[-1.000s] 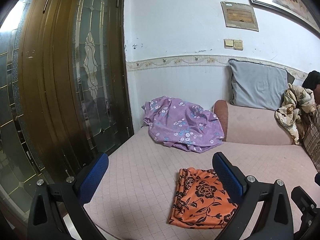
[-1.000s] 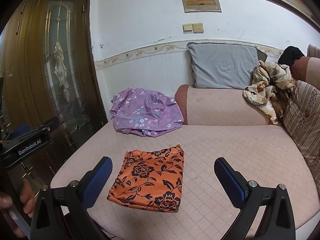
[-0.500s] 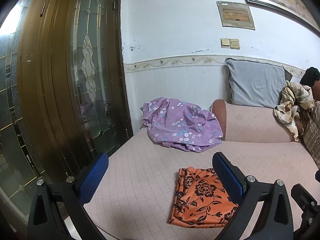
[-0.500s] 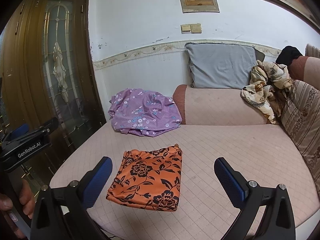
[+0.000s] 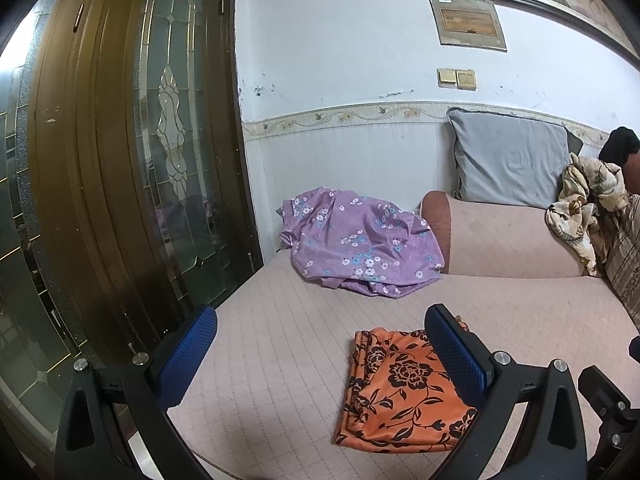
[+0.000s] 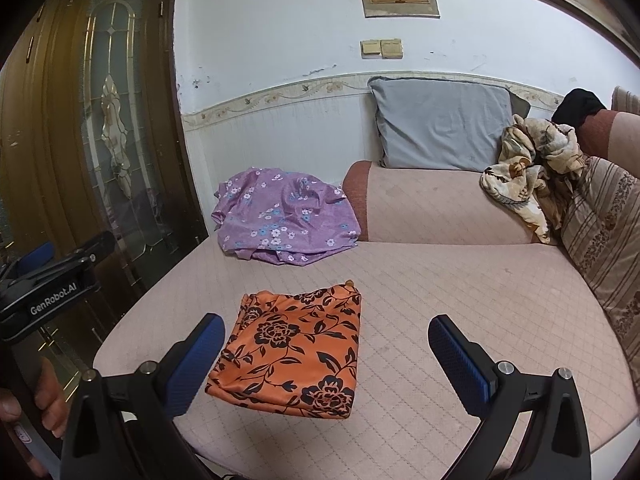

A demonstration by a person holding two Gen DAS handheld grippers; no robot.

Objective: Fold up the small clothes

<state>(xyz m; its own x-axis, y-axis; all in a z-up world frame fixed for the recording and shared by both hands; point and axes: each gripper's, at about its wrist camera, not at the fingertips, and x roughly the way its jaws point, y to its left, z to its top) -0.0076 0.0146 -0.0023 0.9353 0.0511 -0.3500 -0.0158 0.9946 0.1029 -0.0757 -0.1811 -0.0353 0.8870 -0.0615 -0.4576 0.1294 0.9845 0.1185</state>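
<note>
A folded orange cloth with black flowers [image 6: 289, 351] is laid flat on the pink quilted bed [image 6: 460, 300], near its front edge. Both the left gripper [image 5: 320, 346] and right gripper [image 6: 326, 354] are held wide apart above it (nothing is gripped). "GenRobot.AI" is printed on the left one.

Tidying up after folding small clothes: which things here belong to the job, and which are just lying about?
Job: orange floral cloth, already folded; crumpled purple floral garment.

Lying about: grey pillow, beige patterned blanket, striped cushion, wall switches.
</note>
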